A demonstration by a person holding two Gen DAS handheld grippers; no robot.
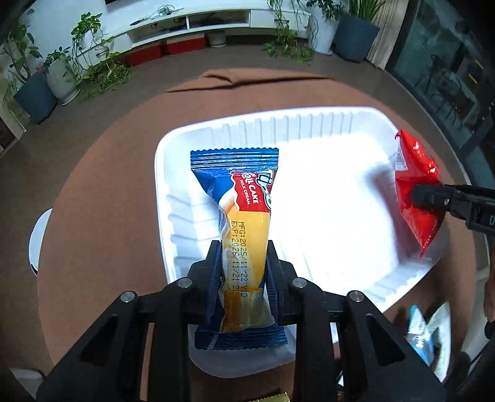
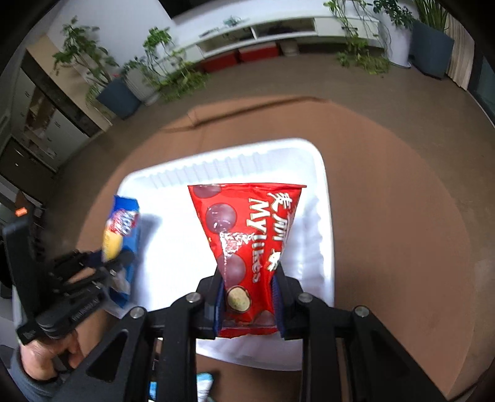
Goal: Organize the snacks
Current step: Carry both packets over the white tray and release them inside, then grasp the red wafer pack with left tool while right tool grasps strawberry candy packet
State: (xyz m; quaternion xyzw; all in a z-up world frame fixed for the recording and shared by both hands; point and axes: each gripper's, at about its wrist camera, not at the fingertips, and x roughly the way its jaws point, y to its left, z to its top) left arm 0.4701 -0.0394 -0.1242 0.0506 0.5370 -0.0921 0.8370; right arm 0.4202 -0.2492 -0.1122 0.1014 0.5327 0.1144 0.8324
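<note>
My left gripper [image 1: 243, 247] is shut on a blue and yellow roll cake packet [image 1: 244, 216], held lengthwise over the left half of a white ribbed tray [image 1: 324, 120]. My right gripper [image 2: 247, 272] is shut on a red Mylikes chocolate ball bag [image 2: 244, 228], held over the right half of the same tray [image 2: 321, 173]. In the left wrist view the red bag [image 1: 416, 173] hangs at the tray's right edge. The right wrist view shows the roll cake packet [image 2: 123, 228], blurred, in the left gripper [image 2: 114, 259] with a hand beneath it.
The tray lies on a round table with a brown cloth [image 1: 102, 191]. A blue and white packet [image 1: 423, 334] lies on the cloth near the tray's near right corner. A white chair edge [image 1: 38, 235] shows at the left. Potted plants [image 1: 62, 71] and a low white shelf [image 1: 191, 24] stand beyond.
</note>
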